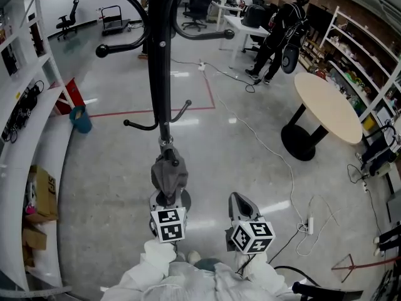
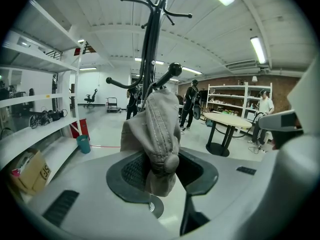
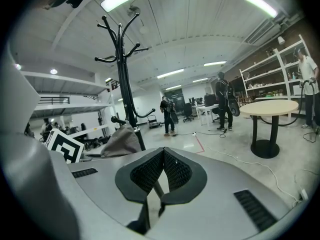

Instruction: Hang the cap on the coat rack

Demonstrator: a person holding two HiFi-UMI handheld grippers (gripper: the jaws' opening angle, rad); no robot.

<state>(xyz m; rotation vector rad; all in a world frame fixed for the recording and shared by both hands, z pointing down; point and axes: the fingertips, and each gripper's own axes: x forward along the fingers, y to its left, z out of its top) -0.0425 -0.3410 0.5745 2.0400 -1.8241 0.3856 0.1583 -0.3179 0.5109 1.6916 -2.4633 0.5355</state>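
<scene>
The black coat rack point(image 1: 158, 61) stands right in front of me, its pole point(image 2: 150, 49) rising past the cap. A grey cap point(image 1: 169, 173) hangs from a low hook with a round knob point(image 2: 175, 68). In the left gripper view the cap point(image 2: 155, 129) droops between the jaws of my left gripper point(image 2: 162, 171), which stand apart on either side of the fabric. The left gripper point(image 1: 169, 198) sits just below the cap. To its right, my right gripper point(image 1: 241, 202) is apart from the cap and shut on nothing point(image 3: 162, 169). The cap point(image 3: 120, 141) shows at its left.
A round beige table point(image 1: 329, 105) stands to the right. White shelving point(image 1: 31, 137) with a cardboard box point(image 1: 41, 193) lines the left, and a teal bucket point(image 1: 81, 119) stands beside it. A cable and power strip point(image 1: 310, 224) lie on the floor. People point(image 1: 276, 30) stand at the back.
</scene>
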